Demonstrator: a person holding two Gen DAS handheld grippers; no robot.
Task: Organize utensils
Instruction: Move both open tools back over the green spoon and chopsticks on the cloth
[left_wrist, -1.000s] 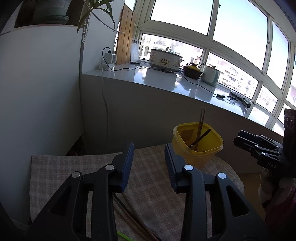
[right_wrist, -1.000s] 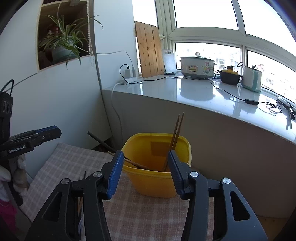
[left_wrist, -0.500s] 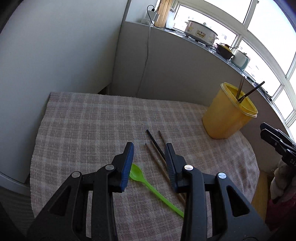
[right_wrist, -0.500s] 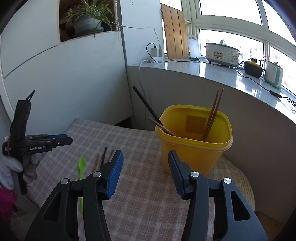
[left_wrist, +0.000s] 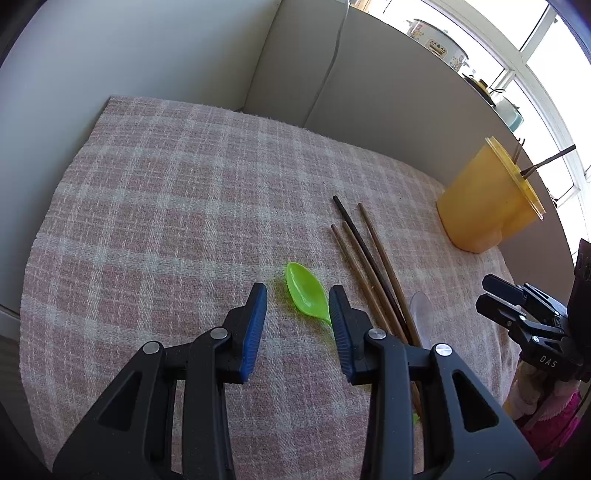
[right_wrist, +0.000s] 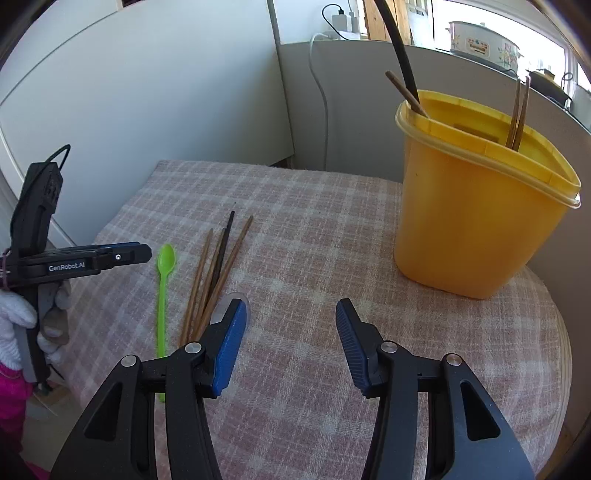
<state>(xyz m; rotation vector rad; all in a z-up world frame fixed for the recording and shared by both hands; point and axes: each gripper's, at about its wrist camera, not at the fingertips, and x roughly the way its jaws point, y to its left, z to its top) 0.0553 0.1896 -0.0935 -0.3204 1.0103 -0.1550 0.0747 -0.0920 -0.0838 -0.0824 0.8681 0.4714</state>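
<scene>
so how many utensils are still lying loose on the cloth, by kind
chopsticks: 3 (1 dark, 2 brown, as far as the overlapping bundle shows)
spoons: 2 (green spoon, clear spoon)
total: 5 on the checked cloth

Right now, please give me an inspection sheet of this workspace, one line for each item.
Surface: checked cloth covers the table.
Job's things: green spoon, clear spoon and loose chopsticks lie flat; yellow tub stands upright with more chopsticks inside.
Clutter: nothing seen on the cloth.
Grippers: left tongs open above the green spoon's bowl; right tongs open over bare cloth; both empty.
Cables: white cable hangs down the wall.
Surroundings: cooker on the sill, windows behind.
</scene>
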